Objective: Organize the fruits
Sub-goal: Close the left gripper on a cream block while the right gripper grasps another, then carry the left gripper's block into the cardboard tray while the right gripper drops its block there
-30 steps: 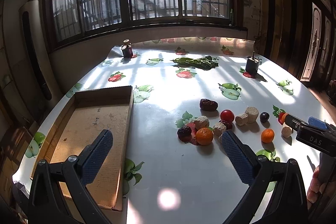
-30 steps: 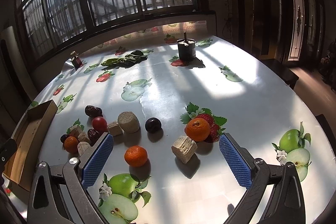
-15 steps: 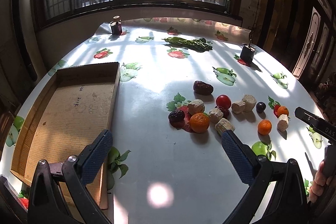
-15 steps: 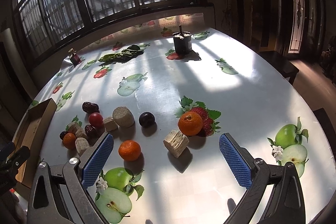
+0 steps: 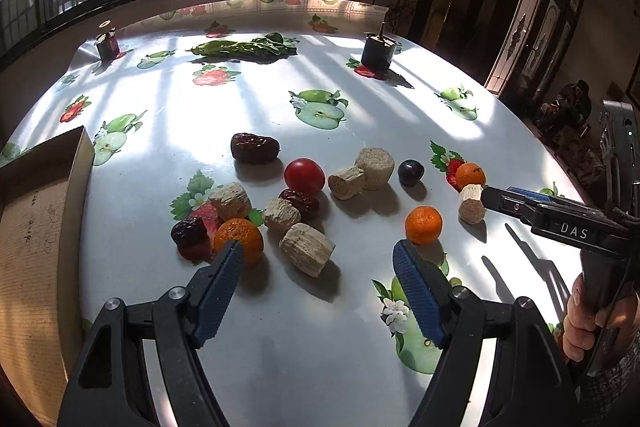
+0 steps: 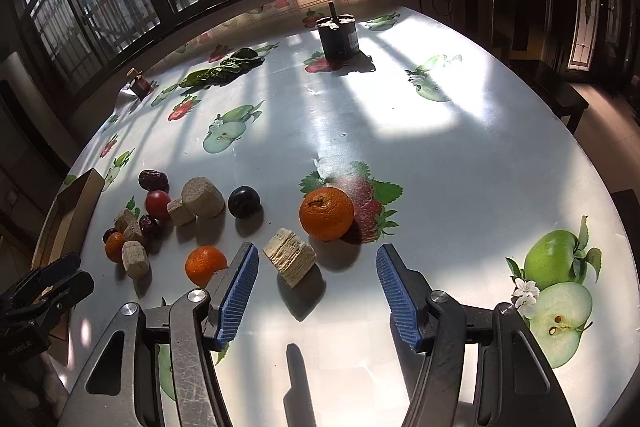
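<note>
Fruits and beige chunks lie scattered on the fruit-print tablecloth. In the left wrist view, my left gripper (image 5: 318,261) is open just behind a beige chunk (image 5: 307,249), between an orange (image 5: 239,240) on its left and an orange (image 5: 424,225) on its right. A red tomato (image 5: 305,176), dark dates (image 5: 255,148) and a dark plum (image 5: 411,171) lie beyond. In the right wrist view, my right gripper (image 6: 316,267) is open around a beige chunk (image 6: 289,256), with a large orange (image 6: 326,213) just past it.
A shallow cardboard box (image 5: 36,227) sits at the table's left edge. Leafy greens (image 5: 244,47), a small jar (image 5: 107,45) and a dark cylinder (image 5: 377,51) stand at the far side. The right gripper's body (image 5: 560,219) reaches in from the right.
Both grippers have moved forward and lower toward the fruit. The left has swung right away from the box; the right now brackets a beige chunk. Both stay open.
</note>
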`<act>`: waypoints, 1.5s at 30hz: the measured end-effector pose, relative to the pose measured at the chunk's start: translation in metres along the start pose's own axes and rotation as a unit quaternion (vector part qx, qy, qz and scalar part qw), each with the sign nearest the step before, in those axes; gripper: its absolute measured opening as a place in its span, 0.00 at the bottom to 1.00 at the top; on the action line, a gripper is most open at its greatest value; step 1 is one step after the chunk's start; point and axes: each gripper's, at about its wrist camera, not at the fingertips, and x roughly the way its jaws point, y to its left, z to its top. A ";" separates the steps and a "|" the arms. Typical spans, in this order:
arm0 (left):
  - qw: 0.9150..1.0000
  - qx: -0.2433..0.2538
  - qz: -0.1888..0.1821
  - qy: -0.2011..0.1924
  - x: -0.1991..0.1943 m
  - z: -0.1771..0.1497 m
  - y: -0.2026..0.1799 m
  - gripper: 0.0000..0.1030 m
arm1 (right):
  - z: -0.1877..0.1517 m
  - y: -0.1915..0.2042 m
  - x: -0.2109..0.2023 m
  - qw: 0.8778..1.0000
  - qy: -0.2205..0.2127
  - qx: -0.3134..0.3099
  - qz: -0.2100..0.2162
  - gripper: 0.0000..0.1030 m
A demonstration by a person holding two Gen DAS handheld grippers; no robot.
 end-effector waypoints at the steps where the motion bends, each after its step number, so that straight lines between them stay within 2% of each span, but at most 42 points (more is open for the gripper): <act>1: 1.000 0.003 -0.001 0.008 0.008 0.002 -0.002 0.71 | 0.001 0.003 0.004 1.000 0.004 -0.005 0.001 0.64; 3: 1.000 0.003 -0.001 0.029 0.024 0.003 -0.001 0.62 | 0.001 0.008 0.011 1.000 0.013 -0.013 -0.001 0.64; 5: 0.999 -0.003 -0.008 0.043 0.034 0.002 0.002 0.60 | 0.001 0.011 0.018 1.000 0.020 -0.021 -0.003 0.64; 7: 0.998 -0.012 -0.014 0.053 0.041 0.000 0.006 0.54 | 0.001 0.013 0.026 0.999 0.028 -0.027 -0.005 0.64; 10: 0.999 -0.017 -0.012 0.048 0.041 0.000 0.009 0.34 | 0.000 0.017 0.032 0.999 0.025 -0.035 -0.014 0.63; 12: 0.999 -0.022 -0.016 0.046 0.040 0.000 0.010 0.34 | 0.001 0.020 0.033 0.998 0.021 -0.044 -0.026 0.53; 13: 0.999 -0.023 -0.017 0.045 0.039 -0.001 0.010 0.34 | 0.000 0.021 0.033 0.998 0.020 -0.047 -0.027 0.40; 14: 0.999 -0.022 -0.018 0.044 0.037 -0.002 0.009 0.34 | -0.001 0.022 0.032 0.998 0.019 -0.048 -0.025 0.34; 19: 0.999 -0.012 -0.026 0.018 0.011 -0.007 0.004 0.34 | -0.004 0.026 0.013 0.999 0.000 -0.043 -0.029 0.34; 22: 0.999 -0.032 -0.044 0.003 -0.013 -0.011 0.016 0.34 | -0.005 0.037 -0.010 0.998 -0.020 -0.054 -0.028 0.34; 24: 0.998 -0.045 -0.040 -0.012 -0.033 -0.013 0.030 0.34 | -0.005 0.051 -0.024 0.997 -0.031 -0.068 -0.025 0.34; 27: 0.997 -0.072 -0.006 -0.036 -0.065 -0.020 0.065 0.34 | -0.006 0.082 -0.038 0.995 -0.040 -0.092 -0.001 0.34; 30: 0.992 -0.109 0.045 -0.052 -0.094 -0.033 0.111 0.34 | -0.012 0.126 -0.042 0.991 -0.040 -0.124 0.039 0.34; 33: 0.982 -0.153 0.093 -0.053 -0.113 -0.053 0.160 0.34 | -0.022 0.176 -0.035 0.983 -0.027 -0.158 0.087 0.34; 37: 0.966 -0.204 0.155 -0.039 -0.125 -0.080 0.215 0.34 | -0.040 0.246 -0.017 0.968 0.005 -0.199 0.152 0.35; 41: 0.955 -0.229 0.188 -0.020 -0.128 -0.097 0.249 0.34 | -0.062 0.311 -0.001 0.949 0.025 -0.250 0.190 0.35; 45: 0.951 -0.236 0.200 -0.009 -0.125 -0.109 0.263 0.34 | -0.079 0.354 0.027 0.938 0.061 -0.277 0.201 0.35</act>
